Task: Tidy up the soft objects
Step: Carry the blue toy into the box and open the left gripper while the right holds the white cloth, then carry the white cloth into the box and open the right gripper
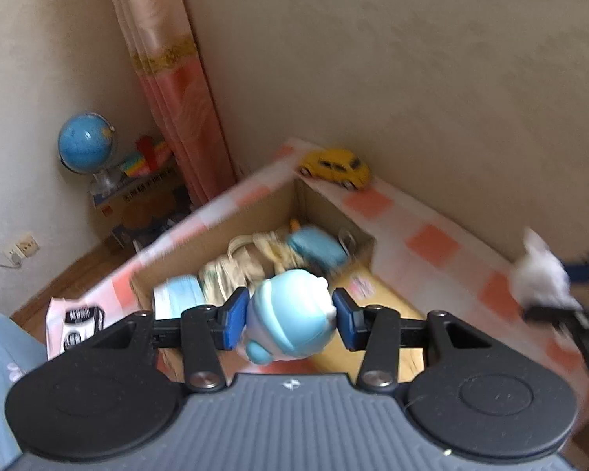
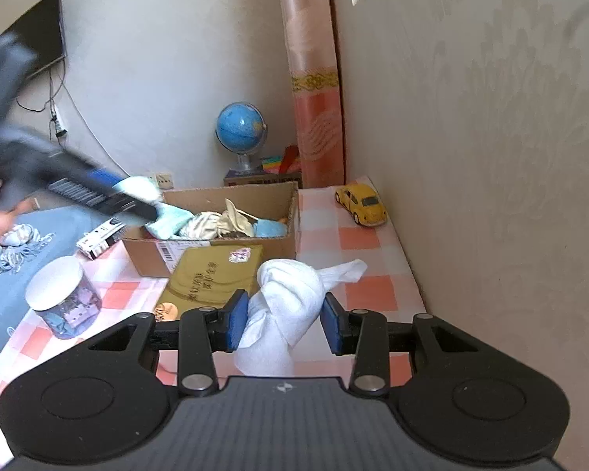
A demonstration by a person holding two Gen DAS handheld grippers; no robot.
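My left gripper [image 1: 290, 318] is clamped on a light blue plush toy [image 1: 288, 316], held just above the open cardboard box [image 2: 231, 243], which already holds bundled cloths [image 2: 220, 221] and another blue soft piece [image 1: 316, 249]. My right gripper [image 2: 282, 320] squeezes a knotted white cloth [image 2: 290, 298] between its blue fingers [image 2: 237, 324], above the pink-and-white checked surface [image 2: 369, 271] in front of the box, near a gold flat box [image 2: 212, 274] and a lidded jar [image 2: 64, 298]; a yellow toy car [image 2: 363, 204] sits by the wall
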